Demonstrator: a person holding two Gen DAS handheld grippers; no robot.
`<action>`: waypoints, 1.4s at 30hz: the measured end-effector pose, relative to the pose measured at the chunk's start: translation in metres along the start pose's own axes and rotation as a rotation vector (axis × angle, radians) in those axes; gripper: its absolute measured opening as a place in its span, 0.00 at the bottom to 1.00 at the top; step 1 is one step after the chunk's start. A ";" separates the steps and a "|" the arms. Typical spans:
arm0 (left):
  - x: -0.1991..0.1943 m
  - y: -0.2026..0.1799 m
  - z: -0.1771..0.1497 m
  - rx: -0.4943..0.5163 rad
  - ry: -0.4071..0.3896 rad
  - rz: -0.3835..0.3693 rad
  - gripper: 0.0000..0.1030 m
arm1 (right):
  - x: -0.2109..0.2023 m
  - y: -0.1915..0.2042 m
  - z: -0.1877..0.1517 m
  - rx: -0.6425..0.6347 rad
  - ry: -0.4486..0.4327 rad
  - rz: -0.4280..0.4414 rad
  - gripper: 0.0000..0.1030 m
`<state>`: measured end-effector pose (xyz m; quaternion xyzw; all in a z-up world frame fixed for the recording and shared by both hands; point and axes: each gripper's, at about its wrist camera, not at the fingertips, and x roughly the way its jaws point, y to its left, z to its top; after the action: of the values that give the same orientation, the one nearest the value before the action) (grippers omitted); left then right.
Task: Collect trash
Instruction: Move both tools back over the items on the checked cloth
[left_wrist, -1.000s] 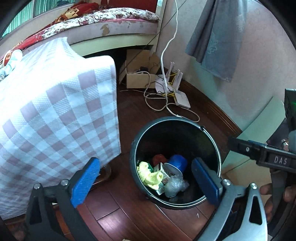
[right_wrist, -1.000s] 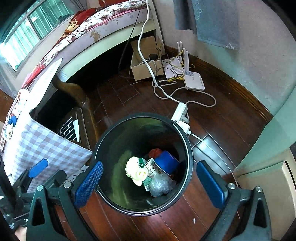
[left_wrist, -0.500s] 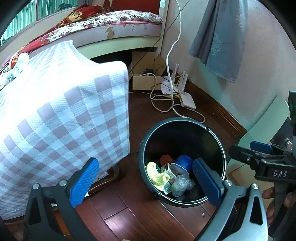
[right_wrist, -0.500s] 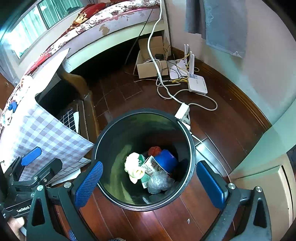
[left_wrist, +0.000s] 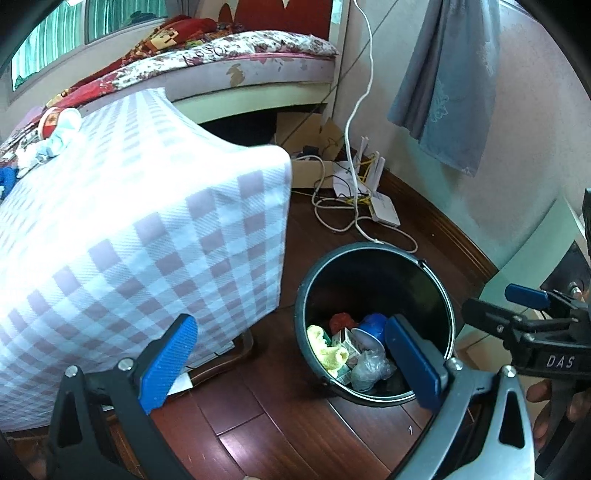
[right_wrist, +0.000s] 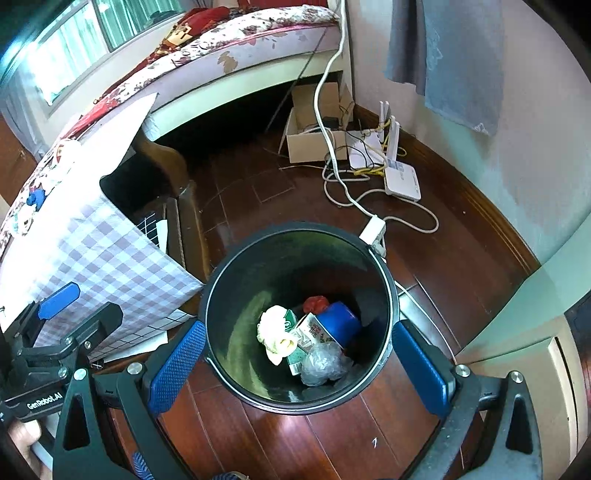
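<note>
**Both tools pull back from the bin**

Since a second ago we have drawn back and up; the bin (right_wrist: 299, 314) sits lower between our right tool (right_wrist: 295, 362), spread and empty. Our left tool (left_wrist: 291, 362), also spread, sees the table (left_wrist: 140, 221) top; the bin's trash (right_wrist: 306, 339) is jumbled, partly hidden.

Setting: home bedroom | bed (left_wrist: 236, 62) with floral mattress and red bedding under a window | checked cloth over tabletop (left_wrist: 140, 229) | dark wood floor (right_wrist: 443, 258) | router (right_wrist: 400, 177), cables and cardboard box (right_wrist: 314, 144) in the corner | grey cloth (left_wrist: 450, 81) hanging on wall
</note>
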<state>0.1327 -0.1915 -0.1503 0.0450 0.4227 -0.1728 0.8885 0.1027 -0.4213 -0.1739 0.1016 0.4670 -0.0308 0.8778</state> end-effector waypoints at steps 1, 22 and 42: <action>-0.002 0.000 0.000 0.002 -0.005 0.001 0.99 | -0.001 0.003 0.000 -0.006 -0.003 -0.001 0.99; -0.054 0.037 0.011 -0.038 -0.116 0.066 0.99 | -0.037 0.065 0.017 -0.133 -0.077 0.011 0.99; -0.100 0.147 0.010 -0.202 -0.209 0.200 0.99 | -0.050 0.201 0.048 -0.353 -0.166 0.122 0.99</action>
<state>0.1325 -0.0288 -0.0770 -0.0208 0.3368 -0.0438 0.9403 0.1434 -0.2366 -0.0767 -0.0285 0.3842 0.0964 0.9178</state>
